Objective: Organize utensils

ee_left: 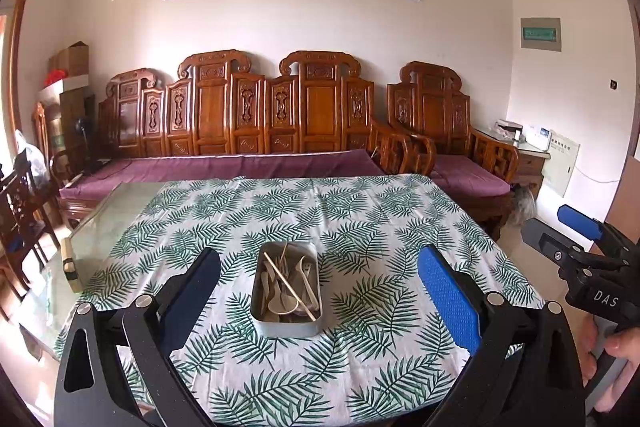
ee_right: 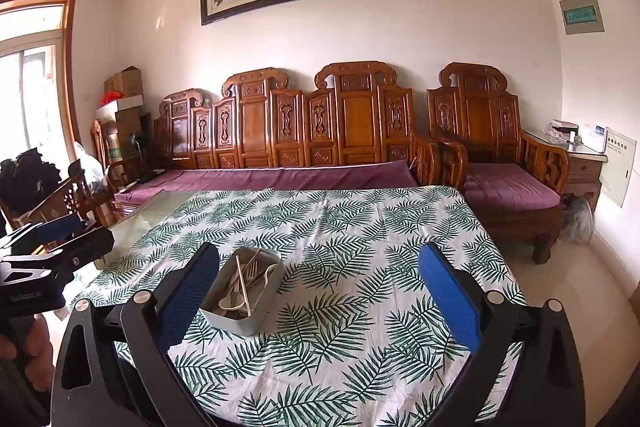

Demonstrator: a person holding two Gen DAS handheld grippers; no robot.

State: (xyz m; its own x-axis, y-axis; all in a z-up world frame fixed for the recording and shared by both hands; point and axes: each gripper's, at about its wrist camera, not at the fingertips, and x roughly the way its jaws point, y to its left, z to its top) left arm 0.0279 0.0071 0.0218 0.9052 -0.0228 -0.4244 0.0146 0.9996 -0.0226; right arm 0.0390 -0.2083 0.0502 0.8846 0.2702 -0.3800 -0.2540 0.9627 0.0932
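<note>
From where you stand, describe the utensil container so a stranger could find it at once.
Start at the table covered by the green fern-print cloth, in front of the carved wooden sofa. Near its middle sits a grey rectangular metal tin with rounded corners. It is the only object on the cloth, and it holds pale utensils, including a long thin stick.

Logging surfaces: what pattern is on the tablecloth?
Green fern leaves on white; the tablecloth shows best in the left wrist view.
</note>
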